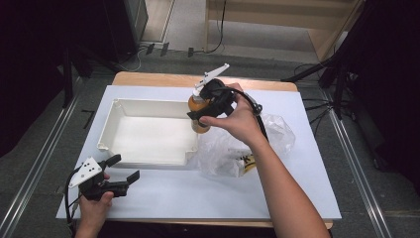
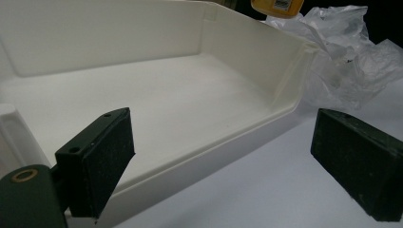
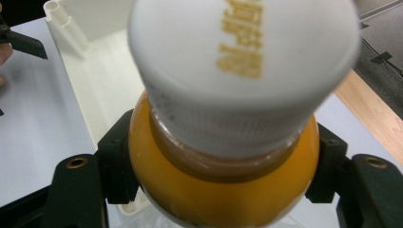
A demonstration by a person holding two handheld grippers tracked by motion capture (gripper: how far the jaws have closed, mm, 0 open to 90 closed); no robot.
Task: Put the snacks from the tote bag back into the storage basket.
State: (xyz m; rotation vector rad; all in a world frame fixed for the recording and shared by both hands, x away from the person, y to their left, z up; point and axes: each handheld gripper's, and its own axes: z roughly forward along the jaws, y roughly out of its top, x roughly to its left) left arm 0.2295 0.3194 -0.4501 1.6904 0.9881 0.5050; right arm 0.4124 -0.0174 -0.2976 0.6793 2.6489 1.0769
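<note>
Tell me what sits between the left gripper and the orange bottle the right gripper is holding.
In the high view, the white tray lies between the left gripper and the orange bottle, which the right gripper holds above the tray's right wall.

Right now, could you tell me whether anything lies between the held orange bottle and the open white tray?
Nothing visible does: the right hand-held gripper holds the white-capped orange bottle above the rectangular white plastic tray's right edge; its floor is bare.

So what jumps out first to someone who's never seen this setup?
The orange bottle with a white cap, held in the air by the right tongs over the right end of the white tray. Beside the tray lies a crumpled clear plastic bag; the left tongs wait open near the table's front edge.
</note>
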